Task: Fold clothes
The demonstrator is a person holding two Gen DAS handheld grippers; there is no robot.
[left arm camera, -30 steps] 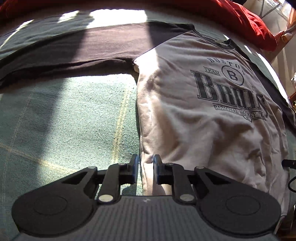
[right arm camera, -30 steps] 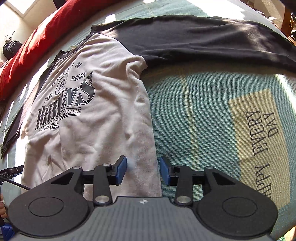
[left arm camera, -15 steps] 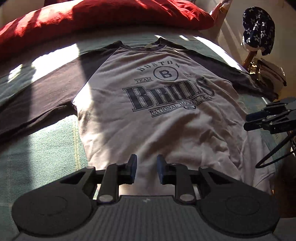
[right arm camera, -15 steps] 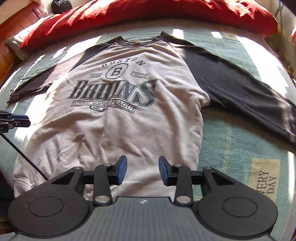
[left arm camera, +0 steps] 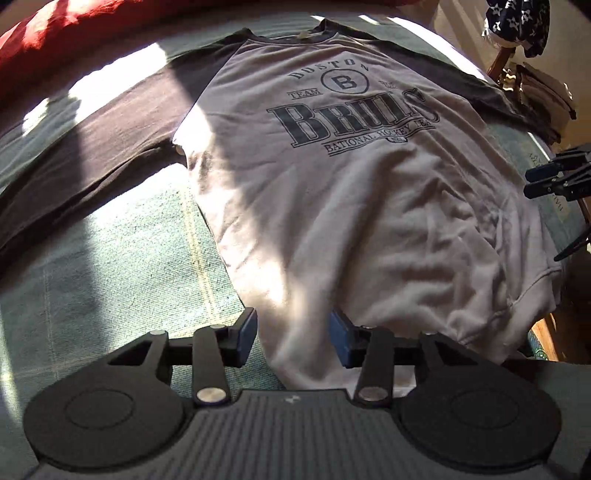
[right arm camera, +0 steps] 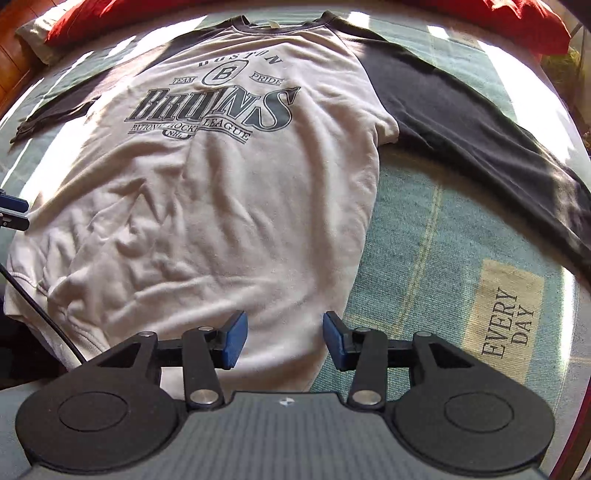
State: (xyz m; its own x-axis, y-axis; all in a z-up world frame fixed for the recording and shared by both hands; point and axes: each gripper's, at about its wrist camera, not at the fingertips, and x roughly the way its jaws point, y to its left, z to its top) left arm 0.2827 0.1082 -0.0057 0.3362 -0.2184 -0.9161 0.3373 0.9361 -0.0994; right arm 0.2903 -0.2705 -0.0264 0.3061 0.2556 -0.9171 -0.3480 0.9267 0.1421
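The sweatshirt [right arm camera: 229,192] lies flat, print up, on a green bedspread [right arm camera: 424,236], dark sleeves spread to left and right, collar at the far end by a red pillow [left arm camera: 55,33]. Above its near hem the left gripper [left arm camera: 293,338] and right gripper [right arm camera: 282,339] are opening, pads clear of the cloth.

Black grippers [left arm camera: 292,338], blue-padded jaws
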